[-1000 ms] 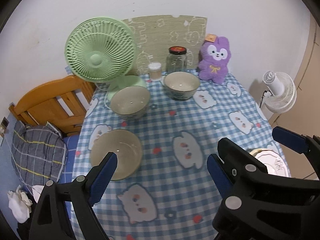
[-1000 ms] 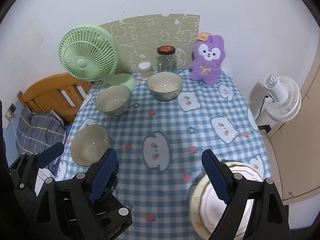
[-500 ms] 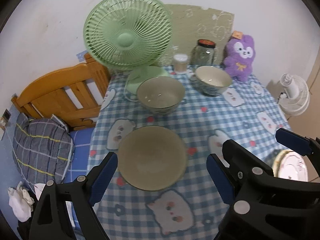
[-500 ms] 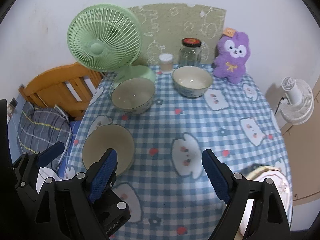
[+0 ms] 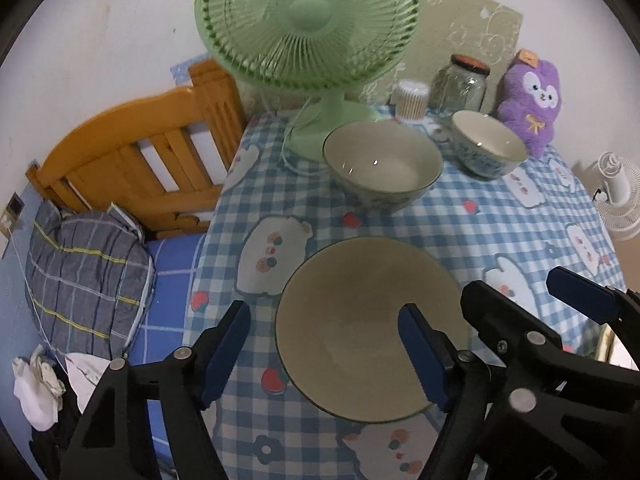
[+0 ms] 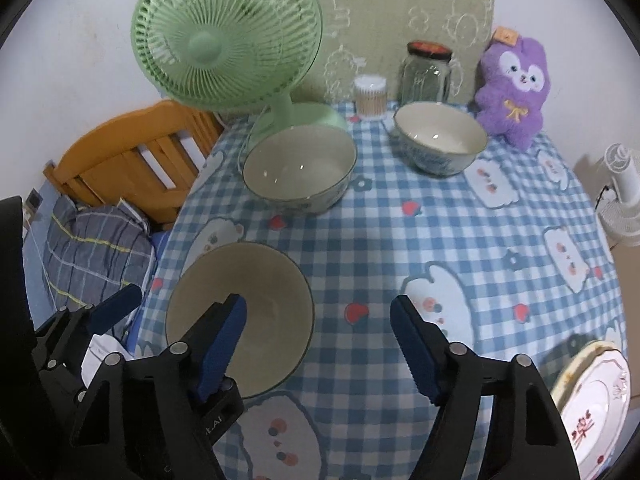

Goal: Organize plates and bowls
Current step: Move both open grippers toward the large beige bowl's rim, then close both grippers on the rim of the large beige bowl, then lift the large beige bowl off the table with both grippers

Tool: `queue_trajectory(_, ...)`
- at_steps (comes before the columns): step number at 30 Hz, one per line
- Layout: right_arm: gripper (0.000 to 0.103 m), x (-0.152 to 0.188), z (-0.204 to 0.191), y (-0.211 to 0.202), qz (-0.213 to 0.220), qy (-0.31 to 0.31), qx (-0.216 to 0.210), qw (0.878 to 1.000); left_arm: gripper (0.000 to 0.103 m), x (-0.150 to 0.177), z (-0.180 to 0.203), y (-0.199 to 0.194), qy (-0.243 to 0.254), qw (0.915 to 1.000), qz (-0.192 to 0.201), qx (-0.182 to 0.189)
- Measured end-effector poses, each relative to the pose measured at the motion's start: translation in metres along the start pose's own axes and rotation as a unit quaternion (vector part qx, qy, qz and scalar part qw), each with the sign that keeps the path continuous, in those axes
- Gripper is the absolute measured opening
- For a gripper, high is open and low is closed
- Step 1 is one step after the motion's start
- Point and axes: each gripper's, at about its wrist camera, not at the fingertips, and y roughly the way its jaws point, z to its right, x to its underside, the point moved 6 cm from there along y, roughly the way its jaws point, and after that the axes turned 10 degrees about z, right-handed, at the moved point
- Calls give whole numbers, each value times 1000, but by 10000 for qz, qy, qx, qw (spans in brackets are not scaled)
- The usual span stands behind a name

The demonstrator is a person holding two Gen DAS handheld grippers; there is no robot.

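Three bowls stand on the blue checked tablecloth (image 6: 420,240). A wide beige bowl (image 5: 360,320) is nearest; it also shows in the right wrist view (image 6: 248,300). My left gripper (image 5: 324,352) is open, its jaws straddling this bowl's left rim. A patterned bowl (image 5: 382,164) stands behind it, and a smaller one (image 5: 488,148) at the back right. My right gripper (image 6: 320,344) is open and empty, above the cloth right of the beige bowl. Stacked plates (image 6: 592,408) lie at the table's front right edge.
A green fan (image 6: 228,36) stands at the back left. A cotton swab tub (image 6: 371,98), a glass jar (image 6: 426,72) and a purple plush toy (image 6: 512,88) line the back wall. A wooden bed frame (image 5: 132,164) and pillow (image 5: 84,280) lie left of the table.
Both grippers have moved forward and to the left. The beige bowl now lies between the left gripper's jaws. The plates have slid toward the right edge of the right wrist view.
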Motion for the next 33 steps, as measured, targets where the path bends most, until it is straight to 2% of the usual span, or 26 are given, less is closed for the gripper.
queue_trajectory(9, 66, 13, -7, 29, -243, -88, 0, 9997, 67, 15, -4, 21, -49, 9998, -187, 51)
queue_trajectory(11, 56, 14, -9, 32, -245, -125, 56, 9996, 55, 18, -5, 26, -57, 9997, -222, -2)
queue_trajectory(13, 52, 15, -6, 36, -237, -80, 189, 9995, 47, 19, -9, 30, -133, 9995, -289, -4)
queue_trajectory(17, 43, 16, -3, 44, -316, 62, 156, 9994, 42, 20, -15, 38, -271, 9990, -359, -2)
queue_trajectory(21, 39, 18, -4, 53, -410, 26, 152, 9990, 37, 23, -14, 47, -264, 9987, -436, 57)
queue_trajectory(24, 30, 21, -4, 59, -508, 24, 124, 9986, 34, 26, -13, 52, -238, 9984, -504, 87)
queue_trajectory(26, 20, 22, -5, 62, -549, -15, 102, 9984, 27, 27, -13, 54, -223, 9984, -516, 69)
queue_trajectory(28, 15, 22, -8, 63, -560, -66, 89, 9984, 19, 28, -16, 56, -239, 9983, -529, 37)
queue_trajectory(33, 15, 21, -12, 63, -569, -245, 172, 9979, 17, 29, -18, 56, -284, 9980, -563, 89)
